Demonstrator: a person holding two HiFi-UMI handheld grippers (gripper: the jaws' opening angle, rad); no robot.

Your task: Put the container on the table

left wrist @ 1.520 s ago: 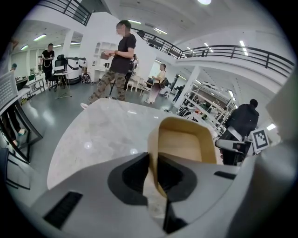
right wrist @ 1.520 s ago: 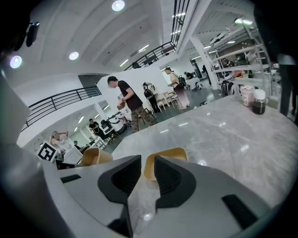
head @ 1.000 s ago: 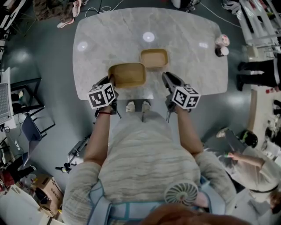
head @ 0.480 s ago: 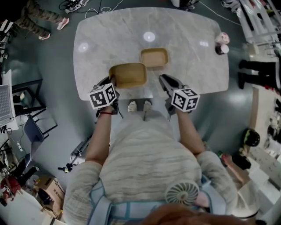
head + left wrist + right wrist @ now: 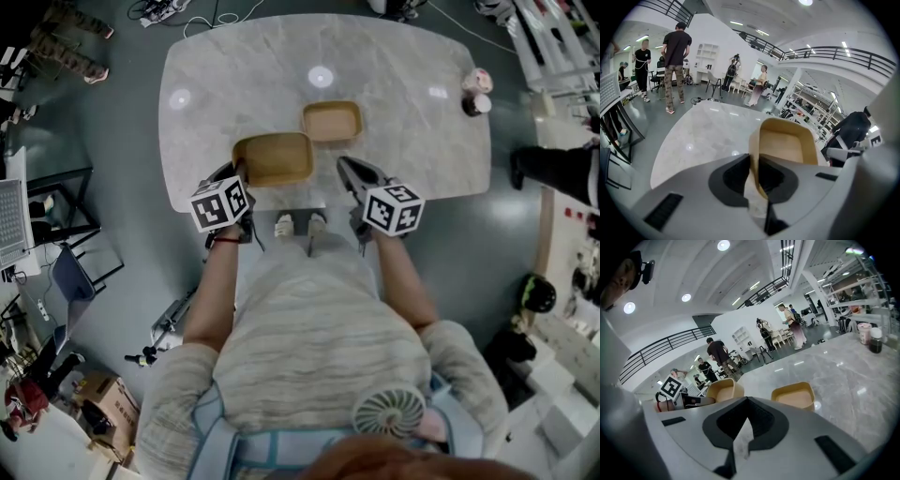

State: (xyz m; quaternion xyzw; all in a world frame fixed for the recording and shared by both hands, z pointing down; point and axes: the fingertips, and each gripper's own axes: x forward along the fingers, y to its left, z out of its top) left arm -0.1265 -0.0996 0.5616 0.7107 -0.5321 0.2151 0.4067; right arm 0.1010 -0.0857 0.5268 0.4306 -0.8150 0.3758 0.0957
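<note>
Tan container [image 5: 273,159] is hanging out at the marble table's [image 5: 403,66] near edge, centre of frame, long side running left-right, with the left gripper [image 5: 236,173] clamping its left-end wall while the right gripper [image 5: 345,169], jaws pinched together on nothing, is idling near its right end.

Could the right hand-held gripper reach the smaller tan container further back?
Probably yes. The right hand-held gripper is empty, jaws together, with only bare marble table between it and the smaller tan container. The larger container, clamped by the left hand-held gripper, sits off to the side.
</note>
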